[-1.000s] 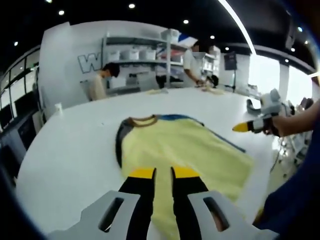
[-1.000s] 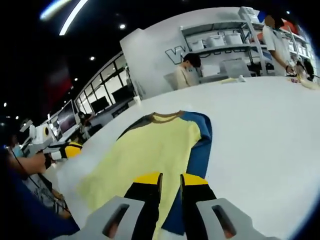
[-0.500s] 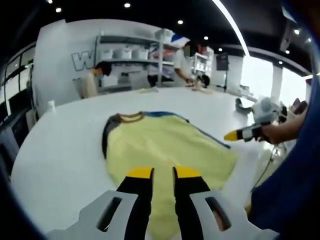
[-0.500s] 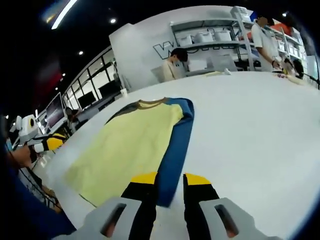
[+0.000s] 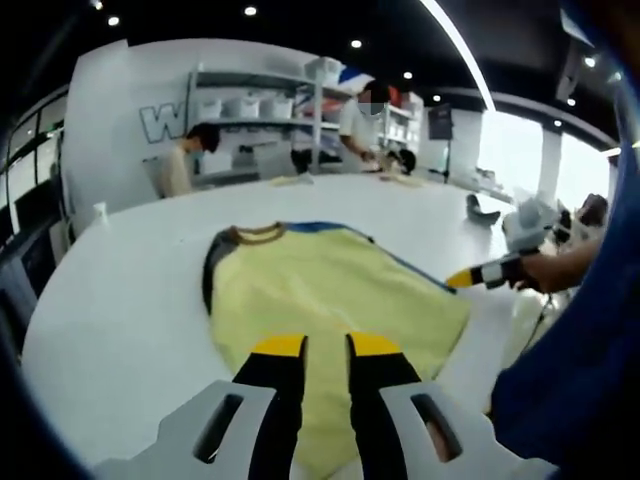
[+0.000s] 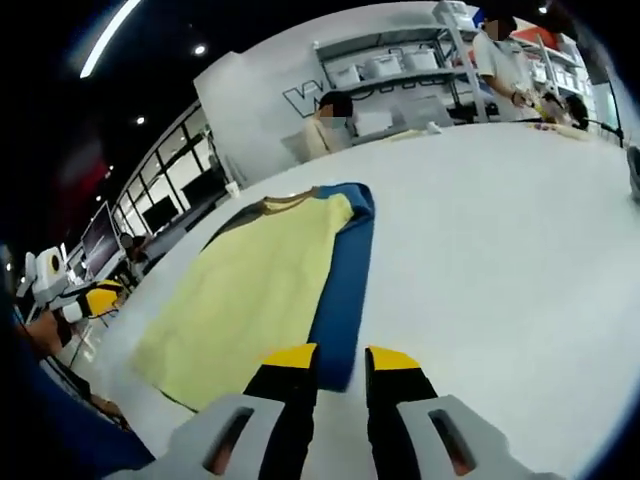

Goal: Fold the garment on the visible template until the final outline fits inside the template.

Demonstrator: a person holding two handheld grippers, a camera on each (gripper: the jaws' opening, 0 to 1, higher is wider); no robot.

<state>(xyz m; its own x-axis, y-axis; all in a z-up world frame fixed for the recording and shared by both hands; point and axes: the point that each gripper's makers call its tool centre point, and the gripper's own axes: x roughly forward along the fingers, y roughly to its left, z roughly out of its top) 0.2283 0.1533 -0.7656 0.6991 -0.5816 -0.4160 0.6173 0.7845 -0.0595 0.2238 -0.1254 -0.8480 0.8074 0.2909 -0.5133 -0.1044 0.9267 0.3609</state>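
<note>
Yellow shirt [image 5: 330,300] lies flat on the table [image 5: 110,300] at 12 o'clock of the left gripper [image 5: 325,345], jaws slightly apart, empty. In the right gripper view, the right gripper [image 6: 340,357] is likewise apart, with the blue sleeve at 12 o'clock. Folding looks barely begun; no template is discernible.

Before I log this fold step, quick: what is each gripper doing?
Left gripper: open, holding nothing, above the yellow shirt.
Right gripper: open, holding nothing, at the shirt's blue edge.
</note>
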